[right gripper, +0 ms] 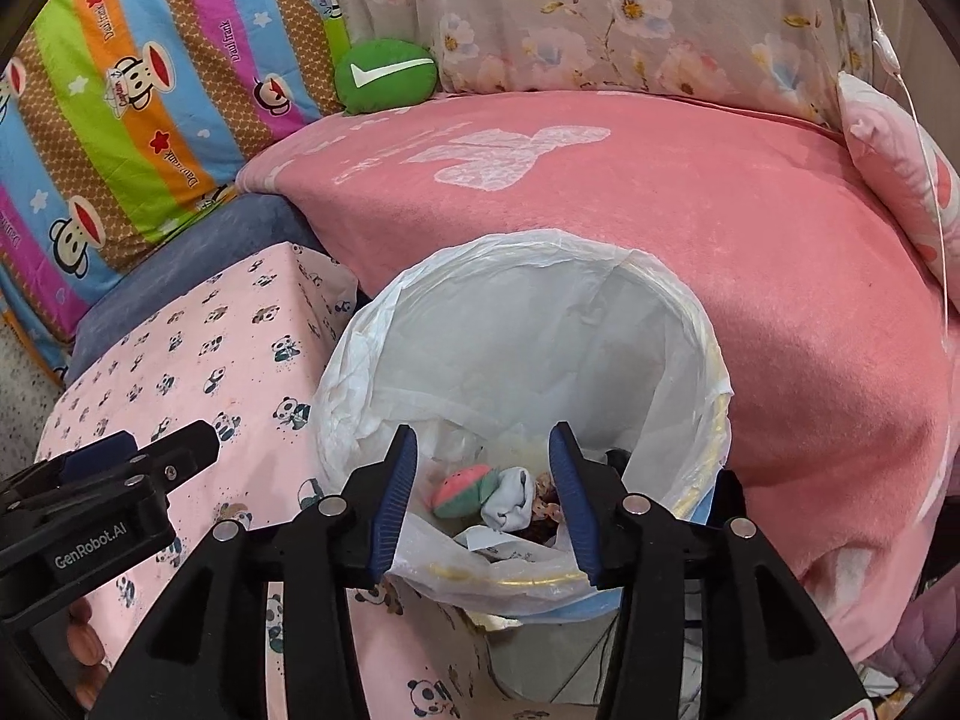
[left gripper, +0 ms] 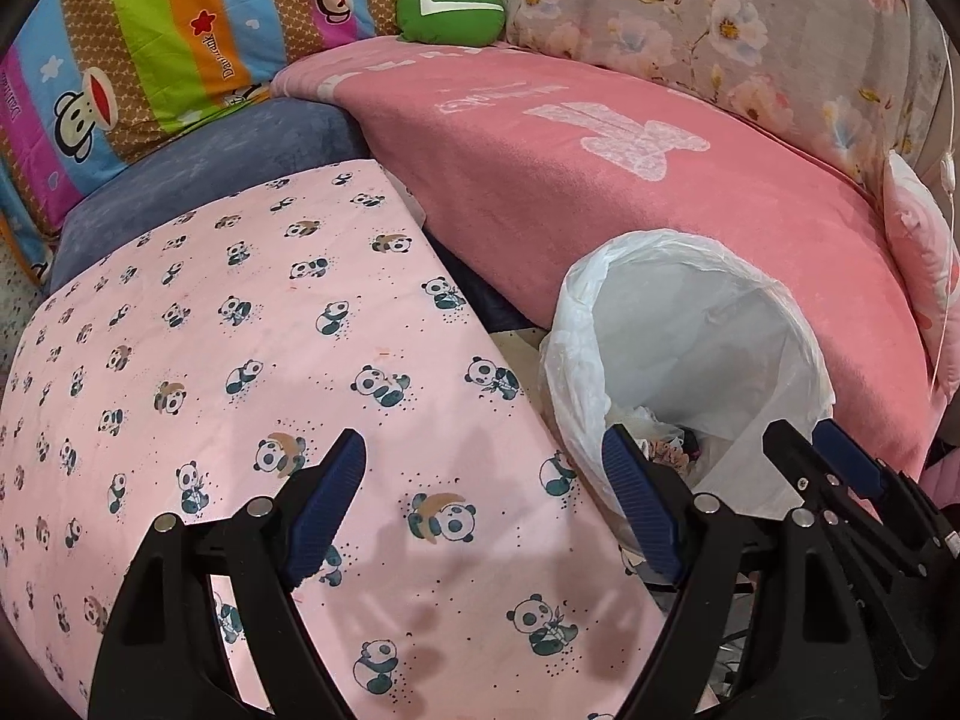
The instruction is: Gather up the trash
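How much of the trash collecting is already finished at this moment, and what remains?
Done: the lined trash bin already holds a watermelon-slice toy, a white crumpled piece and other scraps. In hand: nothing; the right gripper is open above the bin, and the left gripper is open over the panda-print cloth. Left: no loose trash shows on the cloth or the pink blanket, so the job looks nearly complete.

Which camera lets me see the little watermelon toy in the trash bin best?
The right wrist view. It looks down into the trash bin, so the watermelon toy shows between the open right gripper fingers. The left wrist view sees the bin from the side; the toy cannot be made out there.
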`<state>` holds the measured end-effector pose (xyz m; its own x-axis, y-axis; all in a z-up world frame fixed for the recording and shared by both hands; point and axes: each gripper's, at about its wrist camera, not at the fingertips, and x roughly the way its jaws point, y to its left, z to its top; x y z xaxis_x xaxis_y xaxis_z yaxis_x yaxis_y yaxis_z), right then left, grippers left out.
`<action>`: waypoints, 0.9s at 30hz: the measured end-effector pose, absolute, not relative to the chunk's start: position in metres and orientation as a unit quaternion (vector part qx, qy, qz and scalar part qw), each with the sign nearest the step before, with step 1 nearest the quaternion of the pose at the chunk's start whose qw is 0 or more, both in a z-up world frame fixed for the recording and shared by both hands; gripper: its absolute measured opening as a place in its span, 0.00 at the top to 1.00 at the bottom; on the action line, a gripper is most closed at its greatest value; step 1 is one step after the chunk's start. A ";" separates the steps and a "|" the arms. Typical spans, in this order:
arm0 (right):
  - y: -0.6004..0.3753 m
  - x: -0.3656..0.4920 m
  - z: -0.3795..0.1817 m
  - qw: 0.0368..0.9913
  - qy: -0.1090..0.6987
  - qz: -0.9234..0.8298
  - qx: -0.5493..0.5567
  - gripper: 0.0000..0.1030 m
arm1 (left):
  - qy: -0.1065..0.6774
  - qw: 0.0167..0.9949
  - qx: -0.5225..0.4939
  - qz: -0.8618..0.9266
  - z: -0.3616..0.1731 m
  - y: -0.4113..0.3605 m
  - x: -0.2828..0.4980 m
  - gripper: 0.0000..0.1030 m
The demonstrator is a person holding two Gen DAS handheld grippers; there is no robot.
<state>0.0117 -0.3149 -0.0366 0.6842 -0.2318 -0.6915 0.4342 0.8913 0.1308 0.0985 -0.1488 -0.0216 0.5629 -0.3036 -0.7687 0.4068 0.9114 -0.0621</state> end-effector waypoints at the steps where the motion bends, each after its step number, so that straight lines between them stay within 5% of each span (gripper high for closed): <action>1: -0.313 0.010 -0.036 0.906 0.354 -0.184 0.141 0.54 | 0.421 0.883 0.063 -0.199 -0.022 -0.146 0.097 0.25; 27: -0.285 -0.011 -0.037 0.896 0.392 -0.173 0.116 0.18 | 0.417 0.892 0.078 -0.158 -0.028 -0.111 0.071 0.09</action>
